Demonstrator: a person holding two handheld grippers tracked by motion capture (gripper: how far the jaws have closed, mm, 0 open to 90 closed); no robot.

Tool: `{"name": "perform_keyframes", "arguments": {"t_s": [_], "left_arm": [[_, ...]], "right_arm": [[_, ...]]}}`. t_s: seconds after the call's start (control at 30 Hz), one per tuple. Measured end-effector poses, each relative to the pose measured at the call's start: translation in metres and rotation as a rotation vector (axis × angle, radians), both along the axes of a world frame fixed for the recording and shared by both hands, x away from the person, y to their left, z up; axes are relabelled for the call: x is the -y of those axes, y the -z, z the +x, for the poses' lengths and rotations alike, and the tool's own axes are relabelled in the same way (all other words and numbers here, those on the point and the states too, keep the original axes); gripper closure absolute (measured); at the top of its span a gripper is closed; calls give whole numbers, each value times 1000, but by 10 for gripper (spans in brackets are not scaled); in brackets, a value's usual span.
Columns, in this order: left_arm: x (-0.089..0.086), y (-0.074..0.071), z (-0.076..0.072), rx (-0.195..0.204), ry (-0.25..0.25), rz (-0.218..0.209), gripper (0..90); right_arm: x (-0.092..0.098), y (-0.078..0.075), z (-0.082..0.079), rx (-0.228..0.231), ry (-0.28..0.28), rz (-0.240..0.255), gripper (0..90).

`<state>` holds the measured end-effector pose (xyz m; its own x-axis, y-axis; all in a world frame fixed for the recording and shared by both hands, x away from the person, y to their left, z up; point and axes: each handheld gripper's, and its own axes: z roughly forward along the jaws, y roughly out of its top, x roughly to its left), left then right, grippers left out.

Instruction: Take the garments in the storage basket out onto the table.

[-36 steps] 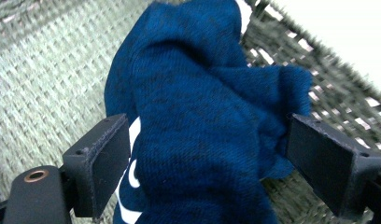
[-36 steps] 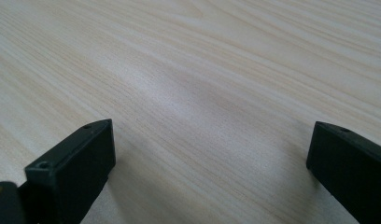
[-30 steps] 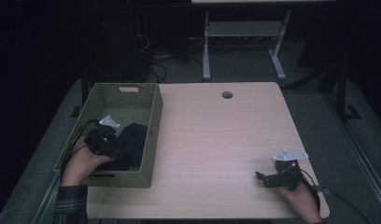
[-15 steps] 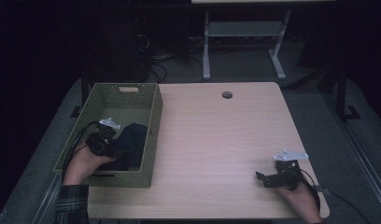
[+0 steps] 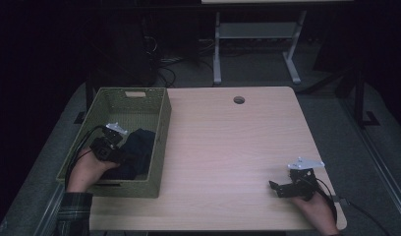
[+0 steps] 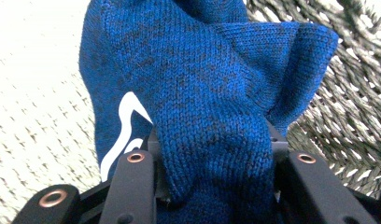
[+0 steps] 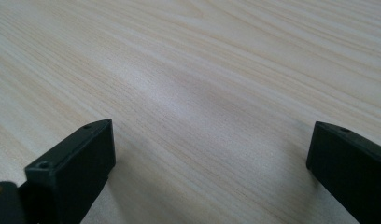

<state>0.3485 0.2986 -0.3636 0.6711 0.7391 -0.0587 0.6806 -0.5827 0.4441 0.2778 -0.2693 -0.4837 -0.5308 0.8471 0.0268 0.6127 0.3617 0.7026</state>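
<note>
The left gripper (image 5: 121, 156) sits inside the basket (image 5: 161, 142), a green woven bin at the left edge of the table (image 5: 228, 147). The person's left hand (image 5: 88, 169) enters the basket from its near end. The cloth (image 5: 137, 150) — a dark heap in the high view — lies on the basket floor against the right wall, touching the gripper tip.

In the left gripper view the cloth (image 6: 198, 93) reads as blue knit with a white mark at its lower left. A thick fold of it stands between the two black jaws and bulges up and over them. The jaws have just been closing, and both now bear against the fold's sides, about half open around the bunched knit. Woven basket wall (image 6: 356, 93) shows to the right behind the cloth, and pale basket weave to the left.

The right gripper (image 5: 277, 188) rests on the table near the front right corner, well apart from the basket, with the right hand (image 5: 314, 209) behind it. In the right gripper view its jaws stand wide apart — nothing between them but bare wood (image 7: 202, 70).
</note>
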Motion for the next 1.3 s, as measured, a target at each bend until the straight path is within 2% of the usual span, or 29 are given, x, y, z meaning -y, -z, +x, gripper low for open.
{"name": "perform_keyframes", "arguments": {"t_s": [0.33, 0.53, 0.73, 1.0, 1.3], "left_arm": [[-2, -18, 5, 1, 14, -4, 610], [-6, -32, 8, 5, 5, -23, 609], [-9, -53, 10, 25, 11, -24, 608], [-9, -73, 14, 24, 29, -13, 608], [-11, -96, 19, 39, 30, -28, 609]], "right_arm": [[0, 0, 0, 0, 0, 0, 9], [0, 0, 0, 0, 0, 0, 9], [0, 0, 0, 0, 0, 0, 9], [0, 0, 0, 0, 1, 0, 9], [0, 0, 0, 1, 1, 1, 10]]}}
